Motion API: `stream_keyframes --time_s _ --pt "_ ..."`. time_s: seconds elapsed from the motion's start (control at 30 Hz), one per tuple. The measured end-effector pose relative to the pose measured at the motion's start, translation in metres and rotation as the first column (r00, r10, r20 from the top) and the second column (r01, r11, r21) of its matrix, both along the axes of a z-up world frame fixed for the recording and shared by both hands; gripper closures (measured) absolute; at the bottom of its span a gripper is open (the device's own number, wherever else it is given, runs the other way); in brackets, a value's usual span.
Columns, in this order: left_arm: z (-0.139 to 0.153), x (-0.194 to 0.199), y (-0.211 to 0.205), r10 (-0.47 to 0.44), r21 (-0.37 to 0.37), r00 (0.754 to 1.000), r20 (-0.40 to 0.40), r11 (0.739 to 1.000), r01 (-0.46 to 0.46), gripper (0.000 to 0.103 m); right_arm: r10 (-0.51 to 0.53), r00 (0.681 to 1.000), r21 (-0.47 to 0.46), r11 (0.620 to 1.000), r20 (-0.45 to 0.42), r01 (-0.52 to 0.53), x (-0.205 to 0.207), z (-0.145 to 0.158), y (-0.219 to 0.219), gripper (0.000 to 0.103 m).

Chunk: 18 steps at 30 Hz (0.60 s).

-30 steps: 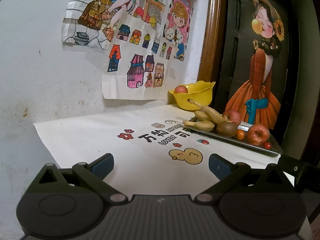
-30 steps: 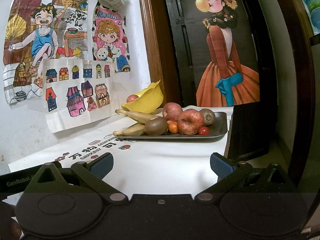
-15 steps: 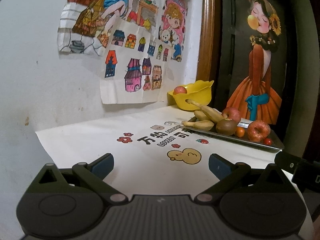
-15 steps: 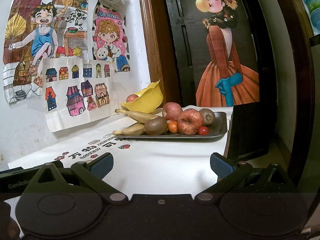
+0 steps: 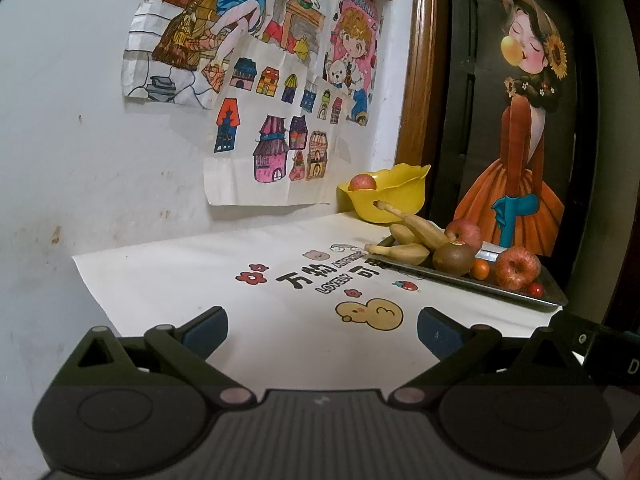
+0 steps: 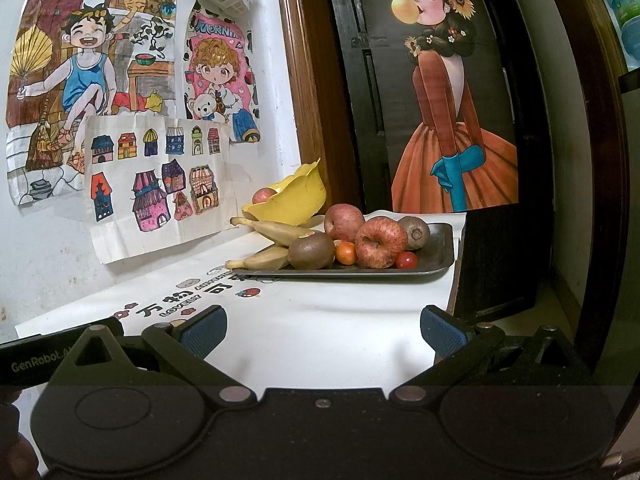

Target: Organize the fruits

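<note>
Both of your grippers are empty, with jaws wide open. The fruit sits on the dark tray [image 6: 434, 250] at the far right of the bench [image 6: 320, 320], ahead of both. Your right gripper [image 6: 320, 330] is nearer and faces the tray straight on; your left gripper [image 5: 320, 330] has it off to the right. The bananas [image 6: 276, 234] lie long-ways, stems pointing left. The right view shows a second kiwi [image 6: 414, 233] behind the front apple [image 6: 380, 242]; the left view hides it. The yellow bowl [image 5: 394, 196] beyond holds one apple [image 5: 362, 182].
</note>
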<state>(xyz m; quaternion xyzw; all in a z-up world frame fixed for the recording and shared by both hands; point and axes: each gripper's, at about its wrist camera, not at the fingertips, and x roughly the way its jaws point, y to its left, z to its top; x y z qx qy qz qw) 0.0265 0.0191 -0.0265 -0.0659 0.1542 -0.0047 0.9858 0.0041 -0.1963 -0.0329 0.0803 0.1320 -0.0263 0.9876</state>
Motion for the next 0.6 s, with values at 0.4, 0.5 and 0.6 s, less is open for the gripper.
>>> stream_keyframes --time_s 0.4,0.5,0.6 --pt "-0.0008 -0.0002 -0.0009 -0.004 0.002 1.0 0.001 1.0 0.004 0.0 0.0 1.0 0.0 1.0 0.0 0.0 0.0002 0.0002 0.0004 0.001" --pt "-0.0008 -0.0002 -0.0009 -0.004 0.002 1.0 0.0 1.0 0.004 0.0 0.001 1.0 0.0 1.0 -0.001 -0.001 0.0002 0.0004 0.0003 0.001" --pt "-0.0008 -0.0003 -0.0009 -0.005 0.002 1.0 0.001 1.0 0.005 0.0 0.0 1.0 0.0 1.0 -0.001 0.0 0.0004 0.0006 0.0002 0.001"
